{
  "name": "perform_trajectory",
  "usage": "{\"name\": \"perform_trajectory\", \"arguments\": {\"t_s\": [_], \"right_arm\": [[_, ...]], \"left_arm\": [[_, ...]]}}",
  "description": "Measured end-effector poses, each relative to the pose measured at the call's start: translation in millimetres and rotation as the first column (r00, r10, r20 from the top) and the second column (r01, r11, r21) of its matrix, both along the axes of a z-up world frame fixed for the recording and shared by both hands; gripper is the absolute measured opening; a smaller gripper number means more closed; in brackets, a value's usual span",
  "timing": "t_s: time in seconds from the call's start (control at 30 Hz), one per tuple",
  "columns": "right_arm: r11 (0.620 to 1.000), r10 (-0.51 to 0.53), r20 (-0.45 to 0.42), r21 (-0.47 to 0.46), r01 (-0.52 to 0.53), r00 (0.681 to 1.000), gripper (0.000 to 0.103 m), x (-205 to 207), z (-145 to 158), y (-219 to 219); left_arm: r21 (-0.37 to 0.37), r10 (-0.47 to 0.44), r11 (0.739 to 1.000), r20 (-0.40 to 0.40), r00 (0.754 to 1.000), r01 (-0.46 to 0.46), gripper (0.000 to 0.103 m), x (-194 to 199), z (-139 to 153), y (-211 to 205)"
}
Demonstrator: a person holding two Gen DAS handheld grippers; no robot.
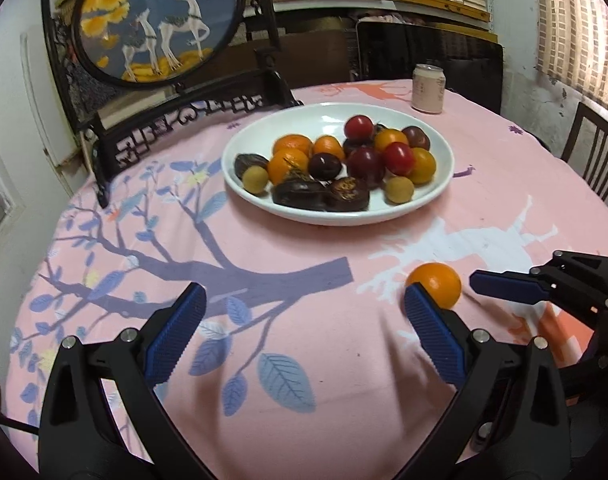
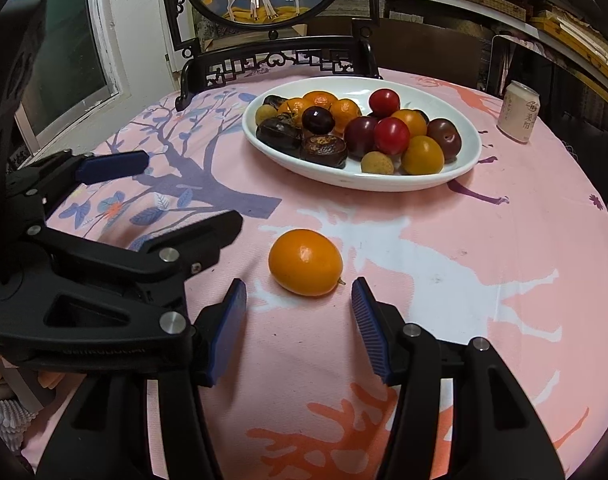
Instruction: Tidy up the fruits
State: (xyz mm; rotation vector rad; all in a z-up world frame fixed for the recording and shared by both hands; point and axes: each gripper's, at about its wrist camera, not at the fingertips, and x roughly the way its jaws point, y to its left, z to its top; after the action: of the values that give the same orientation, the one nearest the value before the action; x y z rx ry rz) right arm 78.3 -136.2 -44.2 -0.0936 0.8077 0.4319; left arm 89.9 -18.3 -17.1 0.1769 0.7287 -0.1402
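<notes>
A single orange fruit [image 2: 306,262] lies on the pink cloth, short of the white plate [image 2: 384,185]. My right gripper [image 2: 300,314] is open, and the fruit sits just ahead of its blue fingertips, untouched. The plate holds several fruits: orange, red, dark purple, brown and small tan ones. In the left wrist view my left gripper [image 1: 304,320] is open and empty over the tree print. The orange fruit [image 1: 436,284] lies just past its right fingertip. The plate [image 1: 336,217] is farther back. From the right, one of the right gripper's pads [image 1: 504,286] reaches toward the fruit.
A pale drink can [image 1: 428,88] stands behind the plate, also seen as the can [image 2: 520,112] at the right. A dark carved stand with a round deer picture [image 1: 156,20] rises at the table's far left edge. A chair back [image 1: 596,156] is at the right.
</notes>
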Motion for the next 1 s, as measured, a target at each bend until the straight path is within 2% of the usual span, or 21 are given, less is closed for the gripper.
{"name": "perform_trajectory", "arguments": {"t_s": [0.1, 0.23, 0.43, 0.6, 0.67, 0.73, 0.8, 0.83, 0.87, 0.9, 0.93, 0.97, 1.0], "right_arm": [[1.0, 0.007, -0.004, 0.001, -0.007, 1.0, 0.055, 0, -1, 1], [0.999, 0.036, -0.006, -0.003, -0.036, 0.999, 0.055, -2, -1, 5], [0.996, 0.071, -0.018, -0.049, -0.072, 0.997, 0.053, 5, -5, 11], [0.99, 0.108, 0.046, -0.092, -0.103, 0.993, 0.049, 5, 0, 16], [0.987, 0.111, 0.031, -0.119, -0.106, 0.993, 0.049, 12, -3, 17], [0.988, 0.11, 0.005, -0.108, -0.109, 0.994, 0.045, 20, -6, 15], [0.99, 0.11, 0.002, -0.094, -0.109, 0.994, 0.043, 27, -6, 14], [0.99, 0.105, 0.007, -0.095, -0.104, 0.994, 0.042, 27, -5, 15], [0.99, 0.104, 0.007, -0.092, -0.103, 0.995, 0.041, 27, -5, 15], [0.991, 0.105, 0.006, -0.088, -0.104, 0.994, 0.041, 27, -5, 14], [0.991, 0.103, 0.014, -0.088, -0.102, 0.995, 0.041, 25, -4, 14], [0.991, 0.099, 0.026, -0.092, -0.096, 0.995, 0.041, 23, -3, 13], [0.991, 0.095, 0.039, -0.094, -0.091, 0.995, 0.041, 21, -1, 13]], "left_arm": [[-0.03, -0.038, 0.999, -0.033, 0.999, 0.037, 0.101, 5, -3, -1], [-0.11, -0.139, 0.986, -0.094, 0.986, 0.128, 0.101, 12, -8, -7], [-0.207, -0.255, 0.956, -0.222, 0.941, 0.21, 0.099, 32, -23, -11], [-0.23, -0.347, 0.927, -0.233, 0.908, 0.295, 0.098, 40, -18, -26], [-0.228, -0.358, 0.925, -0.252, 0.899, 0.304, 0.092, 47, -21, -30], [-0.275, -0.369, 0.915, -0.279, 0.887, 0.294, 0.085, 55, -26, -28], [-0.298, -0.361, 0.913, -0.276, 0.891, 0.278, 0.081, 59, -26, -26], [-0.309, -0.363, 0.91, -0.276, 0.89, 0.275, 0.076, 60, -26, -25], [-0.334, -0.379, 0.899, -0.276, 0.883, 0.282, 0.067, 60, -26, -23], [-0.351, -0.39, 0.892, -0.276, 0.878, 0.285, 0.063, 59, -27, -23], [-0.384, -0.41, 0.876, -0.28, 0.868, 0.291, 0.054, 58, -27, -23], [-0.404, -0.422, 0.866, -0.28, 0.862, 0.293, 0.051, 55, -26, -23], [-0.399, -0.419, 0.868, -0.268, 0.867, 0.296, 0.051, 52, -24, -24]]}}
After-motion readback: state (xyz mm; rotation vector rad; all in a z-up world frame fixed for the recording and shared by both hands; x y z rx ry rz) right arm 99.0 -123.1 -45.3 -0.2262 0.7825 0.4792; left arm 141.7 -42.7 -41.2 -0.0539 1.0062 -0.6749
